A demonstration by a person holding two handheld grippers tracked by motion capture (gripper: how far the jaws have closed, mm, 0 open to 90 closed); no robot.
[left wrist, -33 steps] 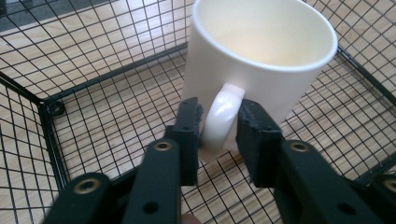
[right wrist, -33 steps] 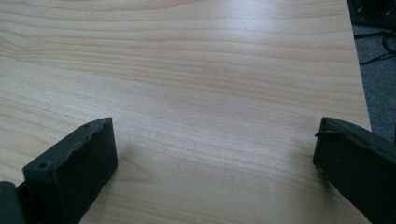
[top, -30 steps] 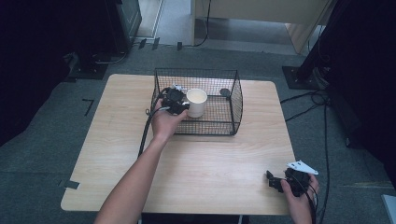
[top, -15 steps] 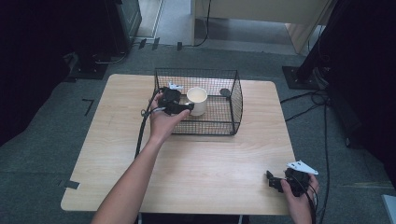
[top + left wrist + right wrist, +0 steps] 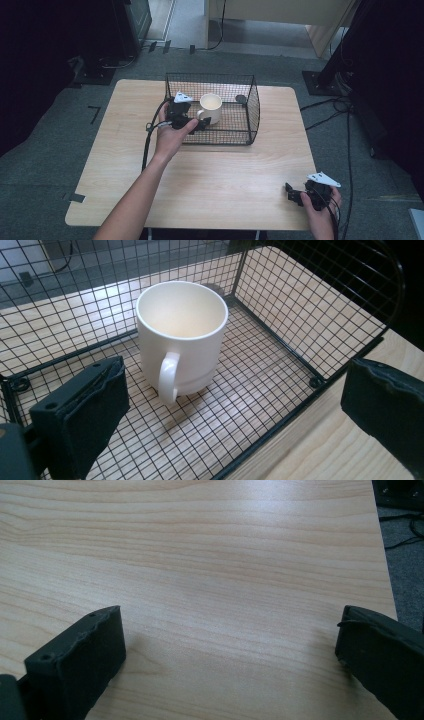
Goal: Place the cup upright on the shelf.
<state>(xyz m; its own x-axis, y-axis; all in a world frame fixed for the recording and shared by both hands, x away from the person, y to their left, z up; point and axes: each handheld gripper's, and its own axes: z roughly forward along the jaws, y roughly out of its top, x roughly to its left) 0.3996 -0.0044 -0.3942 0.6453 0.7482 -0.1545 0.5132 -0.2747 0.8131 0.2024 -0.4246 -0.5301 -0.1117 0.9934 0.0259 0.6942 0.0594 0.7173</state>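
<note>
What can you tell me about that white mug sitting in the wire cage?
The mug is cream-white, smooth and glossy, like glazed ceramic, with one loop handle. It looks empty inside. It stands upright on the mesh floor of the black wire basket, towards its left end, handle turned toward the left gripper. That gripper's jaws have just been opening; the fingers now stand wide apart on either side, clear of the mug. Only the mesh floor touches it.

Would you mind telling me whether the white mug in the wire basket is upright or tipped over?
Upright: the mug stands on its base on the wire basket floor, its open rim facing up.
</note>
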